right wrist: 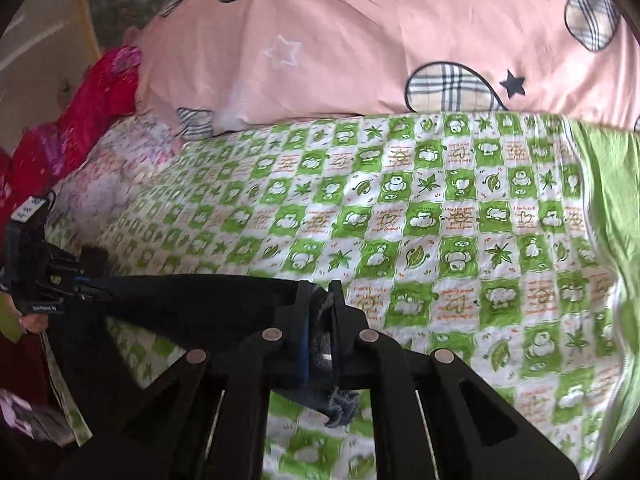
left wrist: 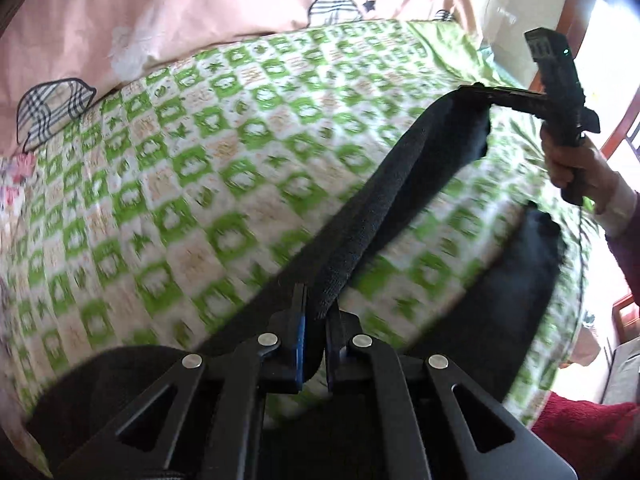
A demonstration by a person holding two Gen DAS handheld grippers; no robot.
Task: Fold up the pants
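The black pants [left wrist: 404,184] hang stretched in the air above the bed between my two grippers. My left gripper [left wrist: 318,316] is shut on one end of the waistband. My right gripper [left wrist: 486,100] shows in the left wrist view, held by a hand, shut on the other end. In the right wrist view my right gripper [right wrist: 320,300] is shut on the black pants [right wrist: 200,300], with frayed fabric between the fingers. My left gripper [right wrist: 86,282] shows at the far left, gripping the same taut edge. The rest of the pants hangs below.
A green and white checked bedsheet [right wrist: 420,208] covers the bed. A pink duvet [right wrist: 360,40] with plaid patches lies along the far side. Red fabric [right wrist: 92,96] lies at the left in the right wrist view. A wooden door frame [left wrist: 576,12] stands at the far right.
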